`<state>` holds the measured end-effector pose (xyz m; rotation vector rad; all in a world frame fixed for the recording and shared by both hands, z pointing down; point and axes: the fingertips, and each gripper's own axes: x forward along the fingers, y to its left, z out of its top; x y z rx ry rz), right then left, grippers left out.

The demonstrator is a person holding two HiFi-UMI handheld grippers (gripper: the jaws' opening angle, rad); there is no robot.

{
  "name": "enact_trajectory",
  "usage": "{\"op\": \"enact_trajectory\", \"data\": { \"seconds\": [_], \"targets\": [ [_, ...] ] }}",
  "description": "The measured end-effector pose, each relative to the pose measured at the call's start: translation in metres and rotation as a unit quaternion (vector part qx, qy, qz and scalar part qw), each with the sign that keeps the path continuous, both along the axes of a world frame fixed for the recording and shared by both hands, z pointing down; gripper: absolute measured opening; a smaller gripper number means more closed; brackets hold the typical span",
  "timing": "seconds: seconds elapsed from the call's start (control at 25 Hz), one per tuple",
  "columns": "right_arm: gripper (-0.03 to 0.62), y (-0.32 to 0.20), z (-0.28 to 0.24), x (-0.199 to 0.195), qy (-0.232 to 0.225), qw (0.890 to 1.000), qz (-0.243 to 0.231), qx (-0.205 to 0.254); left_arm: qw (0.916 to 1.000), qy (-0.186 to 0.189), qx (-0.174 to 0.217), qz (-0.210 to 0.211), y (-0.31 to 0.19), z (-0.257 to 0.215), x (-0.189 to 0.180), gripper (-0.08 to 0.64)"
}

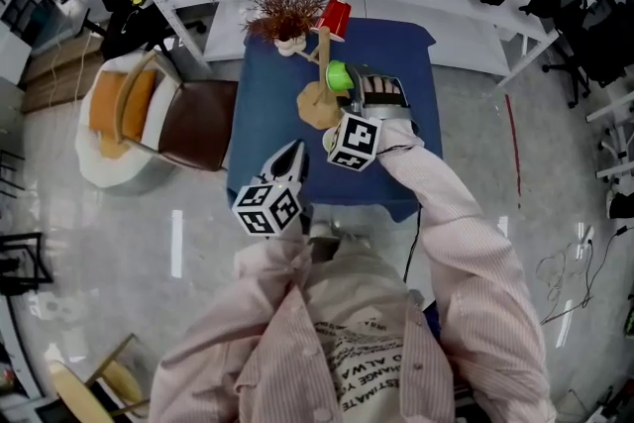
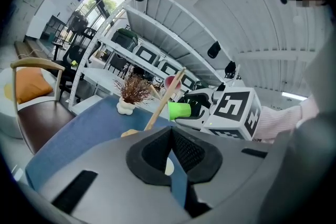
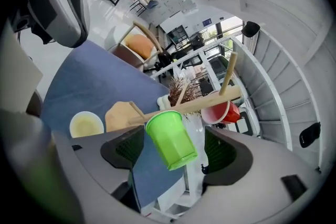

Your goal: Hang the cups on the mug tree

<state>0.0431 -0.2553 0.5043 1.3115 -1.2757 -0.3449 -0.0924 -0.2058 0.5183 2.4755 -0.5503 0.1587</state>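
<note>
2 grippers are in our hands above the blue table (image 3: pixel 100 81). Our left gripper (image 2: pixel 169 130), nearest us, has its jaws pressed together with nothing in them. Just ahead, our right gripper (image 3: pixel 172 145) stands spread wide around the green cup (image 3: pixel 169 136), neither pad touching it. That cup hangs on the mug tree (image 3: pixel 210 102), its rim against the wooden trunk. 1 pale cup (image 3: pixel 86 125) sits on the table beside the tree's base. Farther up the trunk hangs the red cup (image 3: pixel 224 112), and beyond it stands a dried plant (image 1: pixel 285 7).
</note>
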Motion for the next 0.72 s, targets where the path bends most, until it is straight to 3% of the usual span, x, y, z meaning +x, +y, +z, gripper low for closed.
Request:
{"op": "enact_trajectory", "data": {
  "seconds": [0.32, 0.72],
  "targets": [
    [0.324, 0.023, -0.013, -0.013, -0.041, 0.998, -0.016, 0.038, 0.9991, -0.007, 0.001, -0.041, 0.015, -0.002, -0.016, -0.002],
    [0.322, 0.071, -0.008, -0.026, -0.123, 0.991, -0.012, 0.046, 0.9967, -0.015, 0.003, -0.080, 0.046, -0.006, -0.035, -0.002]
  ]
}}
